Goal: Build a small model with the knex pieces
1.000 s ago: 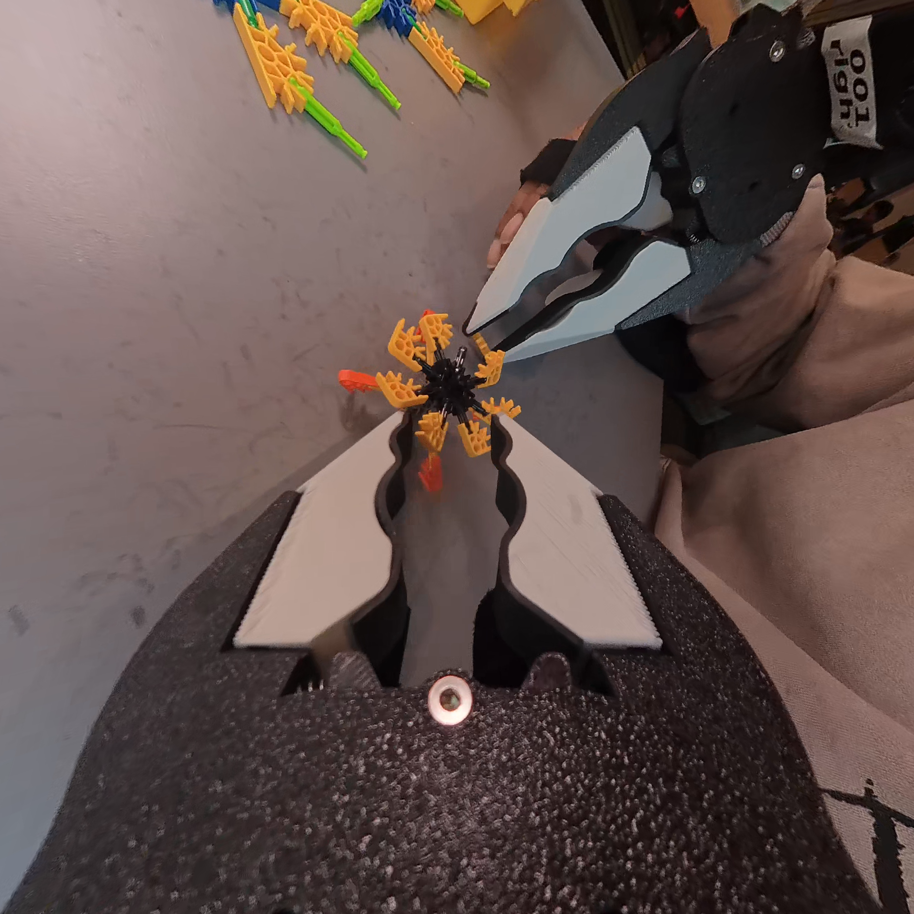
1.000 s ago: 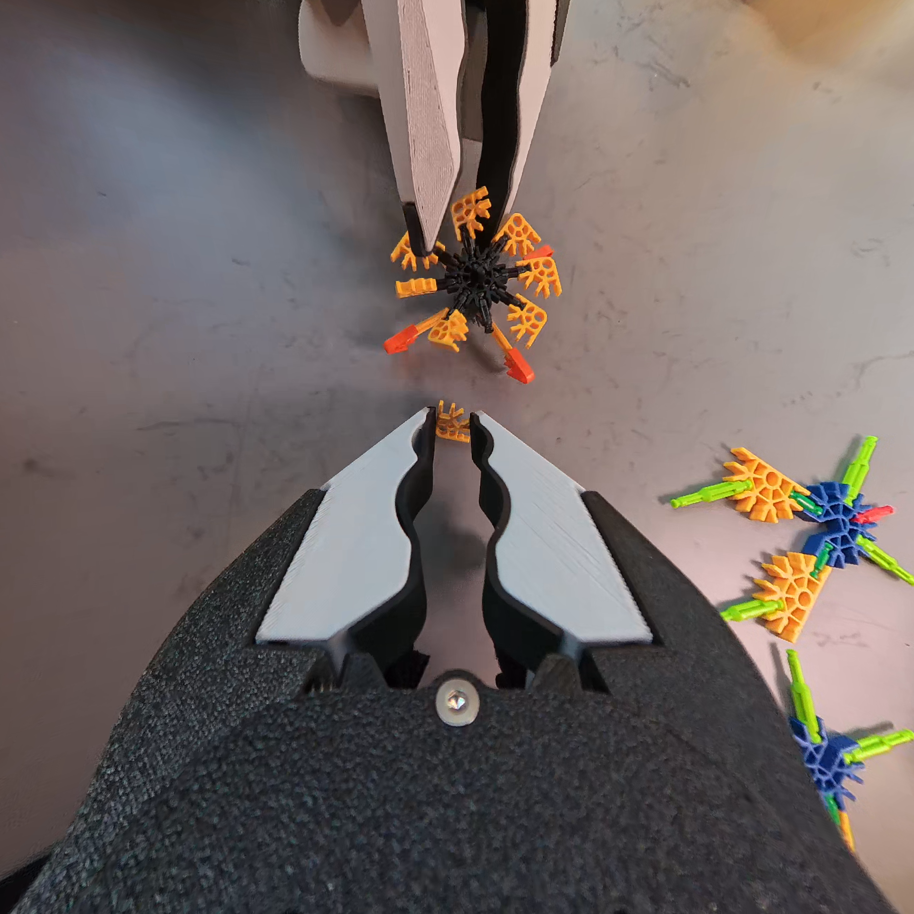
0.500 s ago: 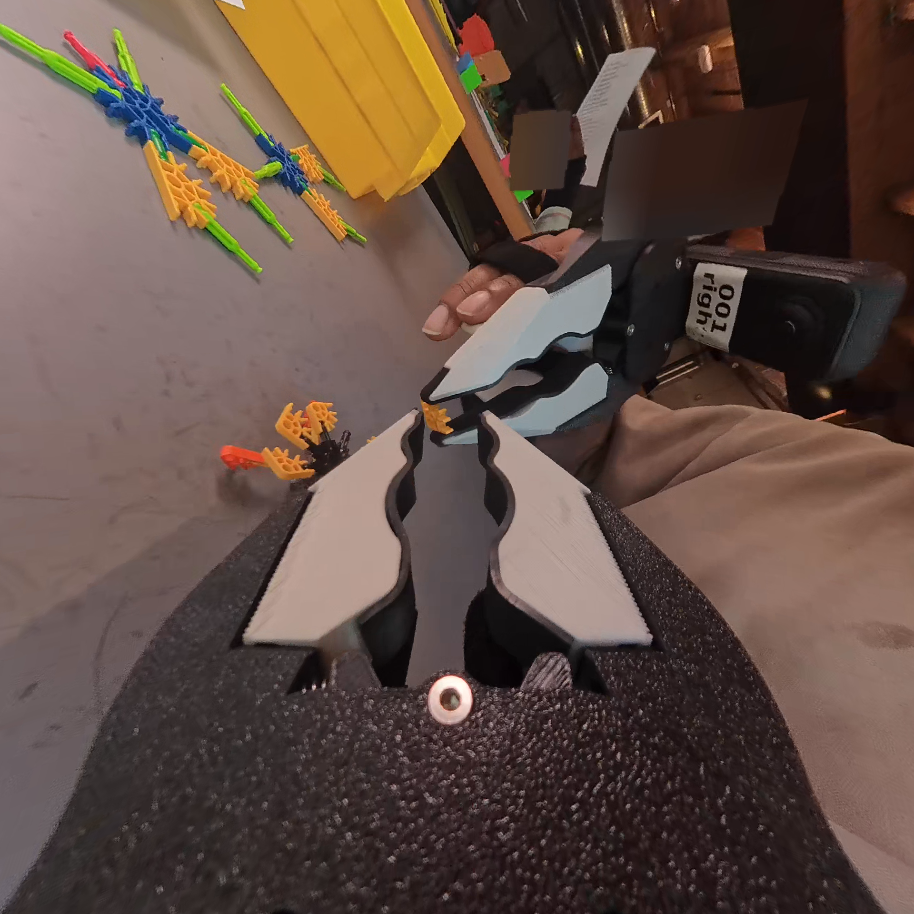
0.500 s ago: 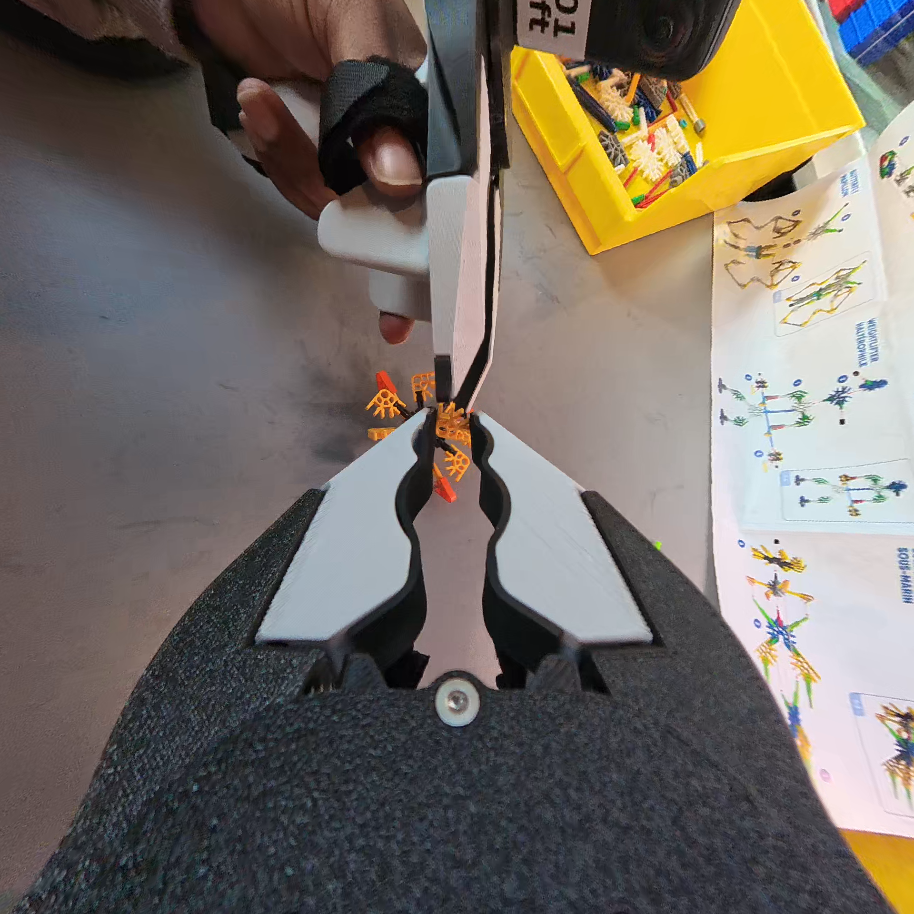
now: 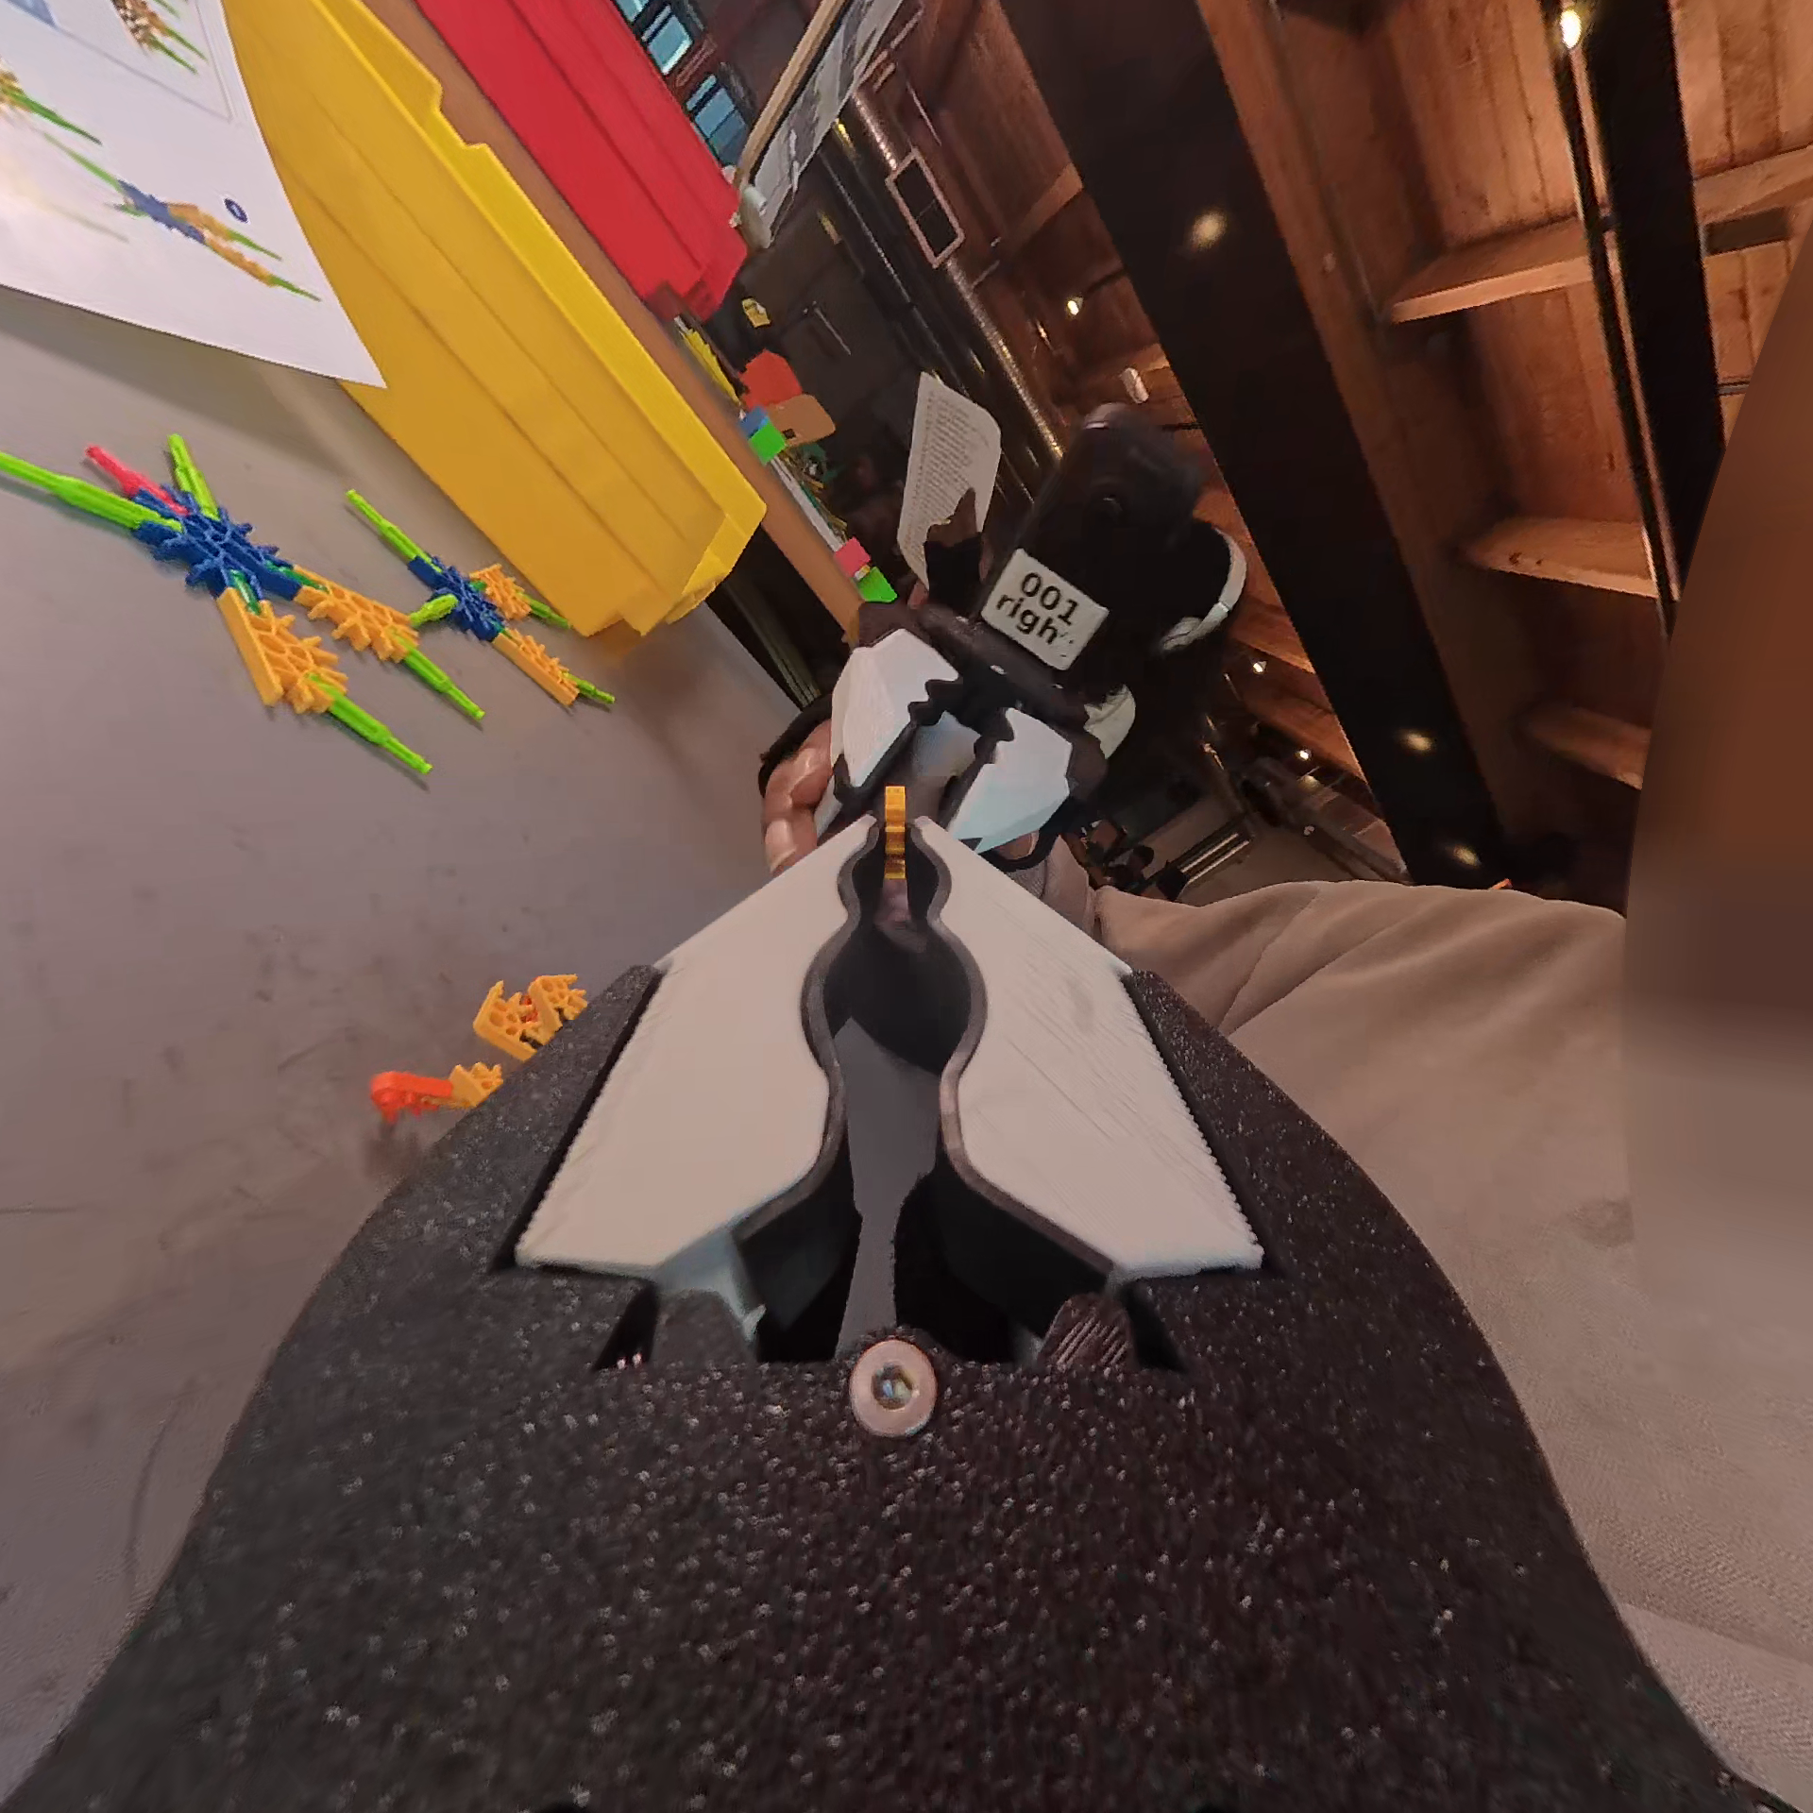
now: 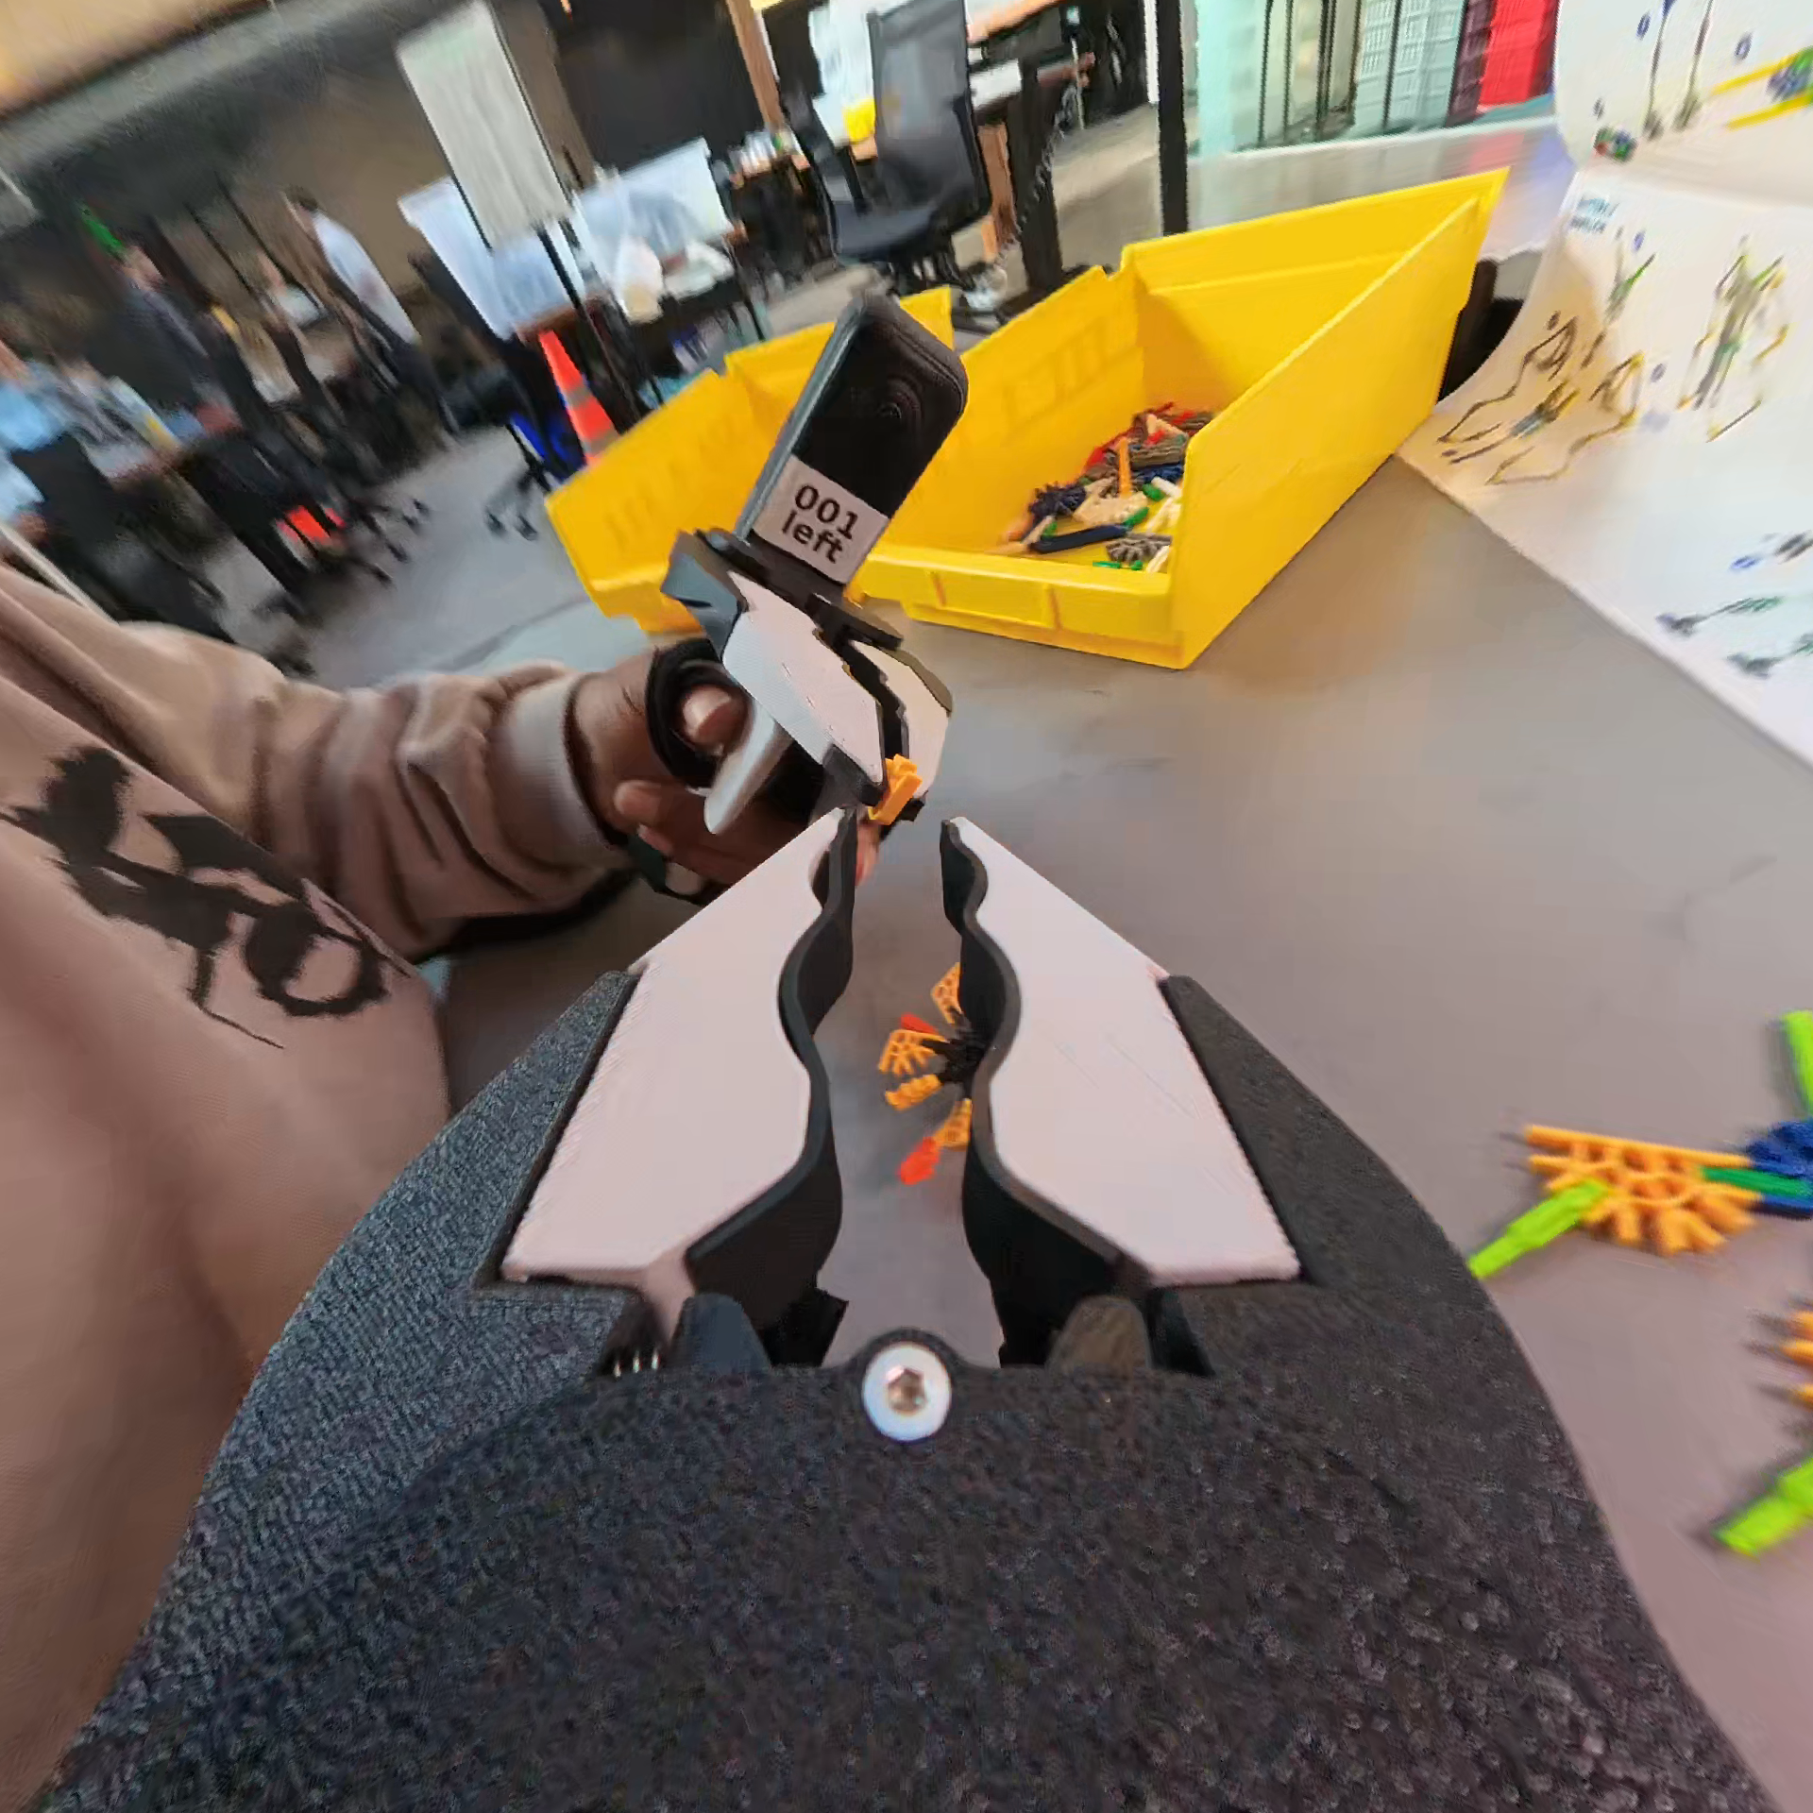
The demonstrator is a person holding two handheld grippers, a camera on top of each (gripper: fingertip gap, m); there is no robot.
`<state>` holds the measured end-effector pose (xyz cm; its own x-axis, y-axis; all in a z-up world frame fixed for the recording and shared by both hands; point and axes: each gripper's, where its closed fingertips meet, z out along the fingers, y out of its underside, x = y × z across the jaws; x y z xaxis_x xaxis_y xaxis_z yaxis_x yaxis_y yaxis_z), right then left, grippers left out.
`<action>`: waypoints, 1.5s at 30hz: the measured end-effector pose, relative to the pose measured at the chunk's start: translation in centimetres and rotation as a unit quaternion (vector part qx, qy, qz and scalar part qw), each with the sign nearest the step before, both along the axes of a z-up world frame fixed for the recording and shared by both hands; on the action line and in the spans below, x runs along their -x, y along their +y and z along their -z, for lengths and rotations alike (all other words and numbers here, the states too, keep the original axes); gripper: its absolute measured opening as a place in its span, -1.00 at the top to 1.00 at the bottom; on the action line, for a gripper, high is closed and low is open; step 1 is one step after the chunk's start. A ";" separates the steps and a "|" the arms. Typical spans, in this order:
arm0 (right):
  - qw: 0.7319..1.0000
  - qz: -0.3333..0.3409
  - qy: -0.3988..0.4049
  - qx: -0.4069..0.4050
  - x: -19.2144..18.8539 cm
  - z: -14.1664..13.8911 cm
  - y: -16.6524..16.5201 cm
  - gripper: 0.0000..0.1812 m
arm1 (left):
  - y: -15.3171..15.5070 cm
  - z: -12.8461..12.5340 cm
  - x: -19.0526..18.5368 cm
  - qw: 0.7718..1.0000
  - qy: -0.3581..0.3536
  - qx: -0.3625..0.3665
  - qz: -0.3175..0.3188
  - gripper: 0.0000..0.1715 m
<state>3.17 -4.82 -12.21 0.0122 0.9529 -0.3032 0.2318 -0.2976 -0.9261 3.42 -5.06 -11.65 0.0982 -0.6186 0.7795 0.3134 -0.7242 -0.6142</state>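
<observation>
Left wrist view: left gripper [image 5: 895,834] raised off the grey table [image 5: 196,932], jaws pressed together on a small orange connector piece [image 5: 894,829] pinched edge-on at the very tips. Right gripper [image 5: 932,775] just beyond, facing back, jaws spread, not touching the piece. Hand [image 5: 797,797] behind it, partly hidden. Down on the table at lower left, mostly hidden by the gripper body, an orange-and-black spoked assembly [image 5: 510,1020] with an orange-red tip. Farther left, blue-hubbed assemblies [image 5: 294,608] with orange fans and green rods, lying flat. Beyond these a yellow bin [image 5: 510,324], a red bin [image 5: 608,128] behind it, and a printed instruction sheet [image 5: 147,177] at upper left.

Right wrist view: right gripper [image 6: 898,834] parted, nothing between the tips. Left gripper [image 6: 888,785] just ahead of the left fingertip, clamped on the orange connector piece [image 6: 895,787], held in a hand [image 6: 677,785] with a beige sleeve [image 6: 343,746]. Orange-and-black spoked assembly [image 6: 932,1064] seen through the gap between the fingers, resting on the table [image 6: 1373,834]. Blue-hubbed assemblies [image 6: 1668,1187] at right edge, blurred. Yellow bin [image 6: 1275,412] with loose mixed parts farther back, a second one [image 6: 687,481] to its left, instruction sheet [image 6: 1668,392] at right.
</observation>
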 end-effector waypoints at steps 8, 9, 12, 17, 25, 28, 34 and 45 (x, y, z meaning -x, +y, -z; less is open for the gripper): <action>0.979 -0.042 0.093 0.175 0.4 -0.7 -1.6 0.96 | -0.6 -1.3 -0.6 0.999 -0.040 -0.036 0.007 0.97; 0.975 -0.046 0.107 0.190 0.4 -0.9 -1.6 0.96 | -0.7 -1.4 -0.7 0.998 -0.042 -0.039 0.008 0.97; 0.966 -0.050 0.137 0.214 0.4 -1.4 -1.5 0.95 | -0.6 -1.6 -0.7 0.998 -0.048 -0.039 0.003 0.96; 0.965 -0.047 0.143 0.213 0.4 -1.0 -1.4 0.99 | -0.6 -1.2 -0.7 0.999 -0.031 -0.028 0.005 0.96; 0.969 -0.049 0.121 0.210 0.4 -0.1 -1.2 0.99 | -0.6 -0.7 -0.2 0.999 0.009 -0.035 0.003 0.89; 0.972 -0.050 0.095 0.209 0.4 0.7 -1.3 0.99 | -0.5 0.1 -0.2 0.998 0.047 -0.044 -0.001 0.88; 0.974 -0.049 0.074 0.208 0.5 1.5 -1.4 0.99 | -0.5 1.0 -0.4 0.996 0.077 -0.041 0.003 0.96; 0.938 -0.045 0.118 0.322 0.9 1.0 -1.6 0.51 | 0.3 1.8 0.0 0.998 0.063 0.003 -0.014 0.96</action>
<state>2.29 -6.38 -13.21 -0.2003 0.5643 -0.8009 0.0945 -0.8025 -0.5891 3.47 -4.77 -13.42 0.2128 -0.6100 0.7633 0.2542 -0.7197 -0.6461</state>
